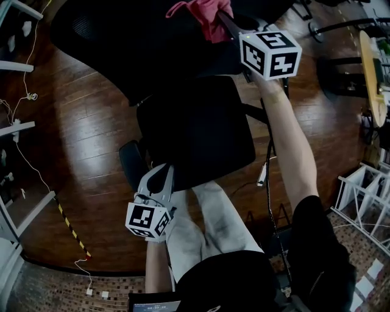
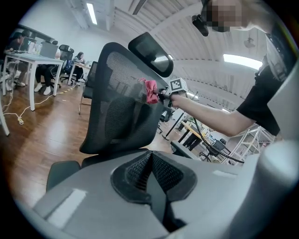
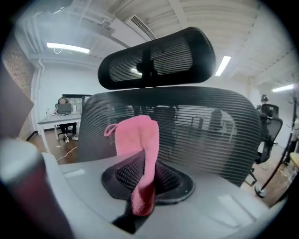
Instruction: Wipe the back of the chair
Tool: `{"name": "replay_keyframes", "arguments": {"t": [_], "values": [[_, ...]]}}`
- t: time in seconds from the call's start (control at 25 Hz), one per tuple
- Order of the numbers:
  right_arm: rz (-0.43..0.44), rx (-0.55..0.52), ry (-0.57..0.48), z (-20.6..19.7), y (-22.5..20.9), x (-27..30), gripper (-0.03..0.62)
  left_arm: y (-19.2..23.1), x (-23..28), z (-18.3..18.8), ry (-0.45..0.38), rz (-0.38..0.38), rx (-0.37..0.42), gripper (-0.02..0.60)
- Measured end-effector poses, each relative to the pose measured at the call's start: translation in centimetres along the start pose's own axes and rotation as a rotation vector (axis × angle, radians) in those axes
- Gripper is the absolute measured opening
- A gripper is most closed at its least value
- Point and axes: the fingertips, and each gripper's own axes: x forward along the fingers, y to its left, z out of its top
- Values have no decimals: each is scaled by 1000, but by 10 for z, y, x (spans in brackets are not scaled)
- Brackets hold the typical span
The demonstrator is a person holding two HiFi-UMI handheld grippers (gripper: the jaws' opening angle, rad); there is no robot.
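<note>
While your right arm (image 1: pixel 294 146) stretches straight out toward the top of the head view, the right claw (image 1: pixel 218 17) is clamped tight on a pink cloth (image 3: pixel 138 135). The cloth's free end stands up above the jaws and lies against the mesh chair back (image 3: pixel 205 126), just below the headrest (image 3: pixel 156 58). Your left arm (image 1: pixel 156 268) is tucked in at the lower left of that view. The left claw (image 2: pixel 150 170), jaws closed together on nothing, hovers by the lower left corner of the seat (image 1: pixel 201 131).
</note>
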Motion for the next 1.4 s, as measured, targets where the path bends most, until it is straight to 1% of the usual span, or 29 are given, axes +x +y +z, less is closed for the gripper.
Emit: {"name": "replay_keyframes", "arguments": {"t": [0.24,0.4,0.56,0.72,0.8,0.88,1.08,1.28,1.4], "values": [[-117,10,31,-15,-81,-34,74,-10,16,4,3,-14,7,-6],[-235,55,26,-21,-127,-60,74,-14,22,2,6,-15,4,-6],[-336,93,13,-22,-157,-78,74,-15,24,3,4,-11,2,-6],[-492,154,-13,-19,-191,-101,64,-12,20,7,-5,-3,-1,-6],[-547,174,-29,-14,-201,-109,60,-9,16,7,-10,5,-6,-6],[-556,143,-28,-8,-196,-106,57,-7,14,5,-16,11,-13,-6],[-545,-46,-7,14,-148,-81,51,-3,7,3,-27,11,-22,-6],[-437,-196,-17,31,-83,-46,51,8,-6,1,-35,30,-32,-6],[-381,-255,-28,38,-43,-25,51,13,-16,-2,-46,46,-43,-6]]}}
